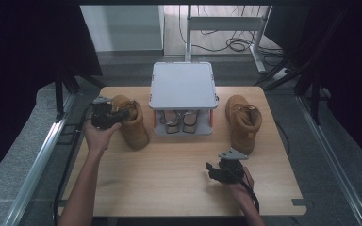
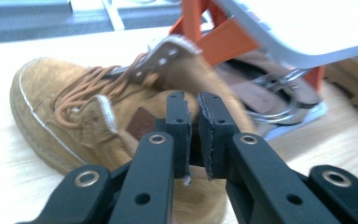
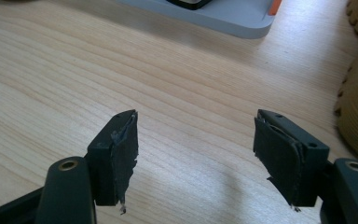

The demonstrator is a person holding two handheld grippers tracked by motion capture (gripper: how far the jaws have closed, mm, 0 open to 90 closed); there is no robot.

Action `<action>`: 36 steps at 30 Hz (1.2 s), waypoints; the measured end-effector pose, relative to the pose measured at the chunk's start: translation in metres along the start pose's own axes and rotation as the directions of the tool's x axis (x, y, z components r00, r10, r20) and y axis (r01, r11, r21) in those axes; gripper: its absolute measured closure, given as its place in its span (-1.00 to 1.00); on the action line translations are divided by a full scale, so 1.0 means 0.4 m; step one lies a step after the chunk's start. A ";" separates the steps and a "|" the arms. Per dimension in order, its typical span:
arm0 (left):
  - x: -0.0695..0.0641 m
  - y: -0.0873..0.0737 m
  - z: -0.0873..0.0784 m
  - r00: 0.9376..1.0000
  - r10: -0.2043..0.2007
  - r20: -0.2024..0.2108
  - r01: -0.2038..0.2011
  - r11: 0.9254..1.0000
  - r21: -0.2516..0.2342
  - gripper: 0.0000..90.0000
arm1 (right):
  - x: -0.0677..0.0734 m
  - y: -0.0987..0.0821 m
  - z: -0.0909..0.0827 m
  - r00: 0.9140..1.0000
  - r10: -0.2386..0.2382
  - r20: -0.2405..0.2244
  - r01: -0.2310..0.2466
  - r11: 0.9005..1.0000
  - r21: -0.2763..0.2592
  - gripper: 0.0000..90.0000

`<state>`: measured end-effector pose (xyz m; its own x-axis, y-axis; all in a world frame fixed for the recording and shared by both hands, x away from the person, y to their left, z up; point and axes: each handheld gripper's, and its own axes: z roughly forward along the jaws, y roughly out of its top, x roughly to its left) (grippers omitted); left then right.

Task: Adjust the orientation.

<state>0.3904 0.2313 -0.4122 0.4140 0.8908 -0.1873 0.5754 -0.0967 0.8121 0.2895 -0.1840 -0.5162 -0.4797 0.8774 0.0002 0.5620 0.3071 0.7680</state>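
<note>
Two tan boots stand on the desk, either side of a grey rack [image 1: 184, 87]. Left tongs [image 2: 194, 122] hover at the left boot [image 1: 131, 120], nearly pressed together with a slit between, pinching nothing. Right tongs [image 3: 193, 154] sit spread over bare wood, near the right boot [image 1: 243, 121].

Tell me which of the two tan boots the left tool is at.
The boot left of the grey rack: the left tool is at its collar. The other boot stands right of the rack, untouched.
</note>
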 end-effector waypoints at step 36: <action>-0.166 -0.190 0.220 0.990 0.080 -0.115 -0.066 0.990 0.125 0.98 | 0.004 -0.012 0.014 1.000 -0.005 0.002 0.005 1.000 0.023 -0.31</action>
<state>0.3814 0.1404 -0.5100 0.3749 0.9253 -0.0567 0.6305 -0.2096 0.7474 0.2896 -0.1820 -0.5235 -0.4812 0.8766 -0.0052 0.5751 0.3202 0.7528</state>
